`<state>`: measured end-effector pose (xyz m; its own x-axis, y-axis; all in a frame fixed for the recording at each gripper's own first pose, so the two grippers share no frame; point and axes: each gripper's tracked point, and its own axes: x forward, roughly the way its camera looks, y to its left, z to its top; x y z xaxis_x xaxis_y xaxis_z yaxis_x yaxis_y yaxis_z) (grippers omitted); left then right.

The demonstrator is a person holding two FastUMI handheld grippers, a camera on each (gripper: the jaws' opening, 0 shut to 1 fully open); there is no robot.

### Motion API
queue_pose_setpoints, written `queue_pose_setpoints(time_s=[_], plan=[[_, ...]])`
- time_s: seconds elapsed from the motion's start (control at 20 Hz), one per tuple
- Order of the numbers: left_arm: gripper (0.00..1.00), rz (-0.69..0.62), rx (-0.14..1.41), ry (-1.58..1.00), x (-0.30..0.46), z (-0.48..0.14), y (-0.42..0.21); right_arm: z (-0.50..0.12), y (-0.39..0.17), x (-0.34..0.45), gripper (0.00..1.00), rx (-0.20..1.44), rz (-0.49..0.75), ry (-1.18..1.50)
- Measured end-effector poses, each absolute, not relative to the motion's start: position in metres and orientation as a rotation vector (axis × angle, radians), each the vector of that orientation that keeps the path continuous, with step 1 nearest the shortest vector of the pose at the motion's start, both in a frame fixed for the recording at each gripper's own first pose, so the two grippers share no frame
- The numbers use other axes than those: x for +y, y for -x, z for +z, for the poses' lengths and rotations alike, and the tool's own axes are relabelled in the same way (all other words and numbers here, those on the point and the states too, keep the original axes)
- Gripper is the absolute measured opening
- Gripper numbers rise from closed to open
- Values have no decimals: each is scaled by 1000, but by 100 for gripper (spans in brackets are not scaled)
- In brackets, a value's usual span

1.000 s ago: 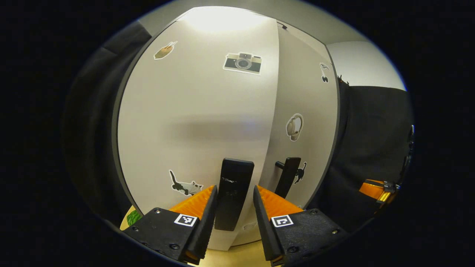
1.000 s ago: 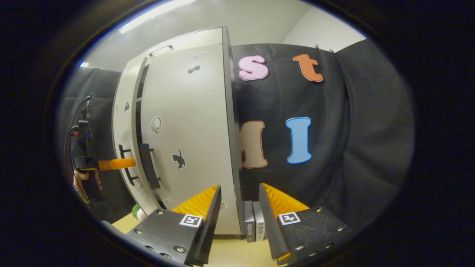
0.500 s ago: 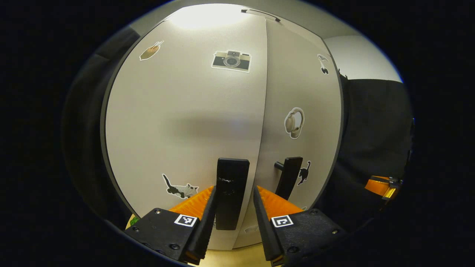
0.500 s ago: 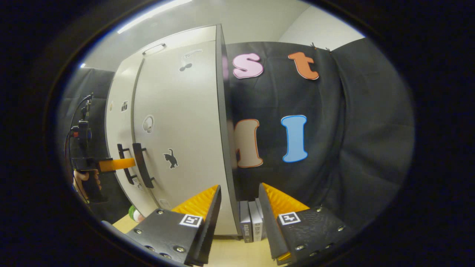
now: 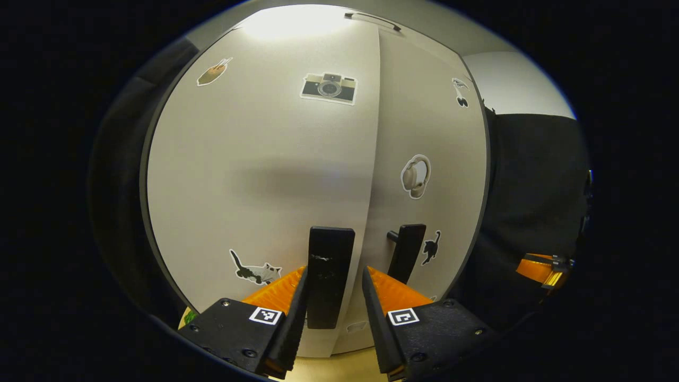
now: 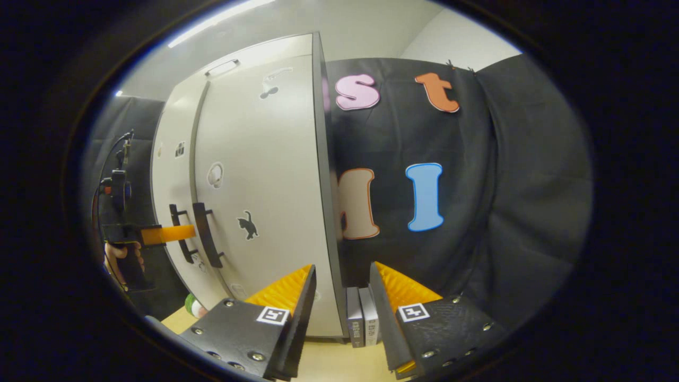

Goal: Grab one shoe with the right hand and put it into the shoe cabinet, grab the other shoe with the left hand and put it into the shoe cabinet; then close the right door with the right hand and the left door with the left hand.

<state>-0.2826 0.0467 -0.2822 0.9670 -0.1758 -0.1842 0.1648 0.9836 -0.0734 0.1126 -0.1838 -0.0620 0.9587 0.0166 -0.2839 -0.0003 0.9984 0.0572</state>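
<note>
Both white cabinet doors (image 5: 254, 175) closed; left gripper (image 5: 331, 297) open, straddling left door's black bar handle (image 5: 329, 276); right gripper (image 6: 342, 297) open, empty.

In the left gripper view, the shoe cabinet (image 5: 276, 175) stood straight ahead of the left gripper (image 5: 333, 302), its left door (image 5: 254, 180) and right door (image 5: 429, 138) meeting edge to edge. The left door handle (image 5: 329, 276) stood upright between the gripper's spread fingers; the right door handle (image 5: 406, 253) stood just to its right. In the right gripper view, the cabinet lay ahead and left of the right gripper (image 6: 342, 297), and two books (image 6: 360, 321) stood on the worktop (image 6: 329, 366) just ahead, beside the cabinet's side.
</note>
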Motion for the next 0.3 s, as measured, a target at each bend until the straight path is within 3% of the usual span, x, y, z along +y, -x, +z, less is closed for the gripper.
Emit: queue_pose_setpoints(time_s=[0.3], plan=[[58,-173,196,50,46,-283,281,-63,-114,-183,60,289,9,-57]])
